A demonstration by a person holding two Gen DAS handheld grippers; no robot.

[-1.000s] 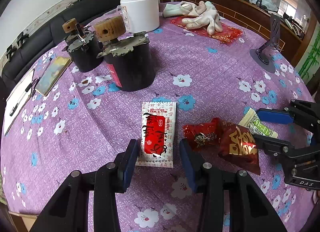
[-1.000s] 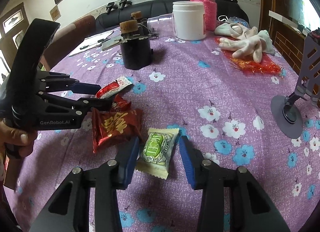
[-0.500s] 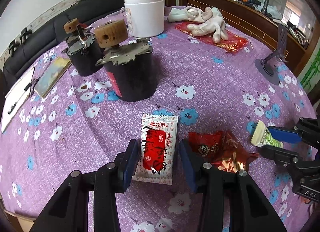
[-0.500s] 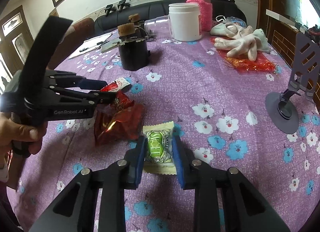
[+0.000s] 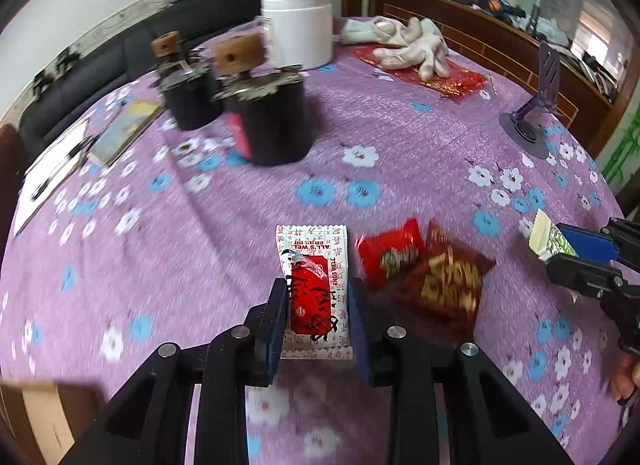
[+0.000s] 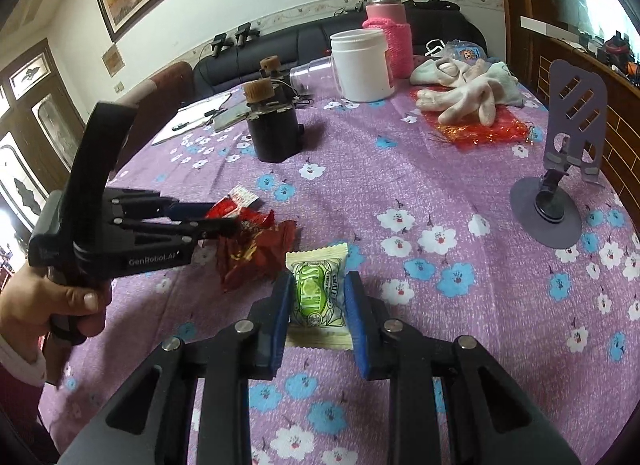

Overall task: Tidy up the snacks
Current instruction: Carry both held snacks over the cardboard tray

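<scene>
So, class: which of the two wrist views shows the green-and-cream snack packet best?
The right wrist view: the green-and-cream packet sits centred and sharp between the right gripper pads, which pinch it. In the left wrist view only one end pokes out of that gripper at the right edge.

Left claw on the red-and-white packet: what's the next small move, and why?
Probably lift it straight up a little. The left claw has just been closing, and its pads now flank the red-and-white packet, which seems to lie flat on the purple cloth. The red snack bags lie close beside it, so a sideways drag might disturb them.
</scene>
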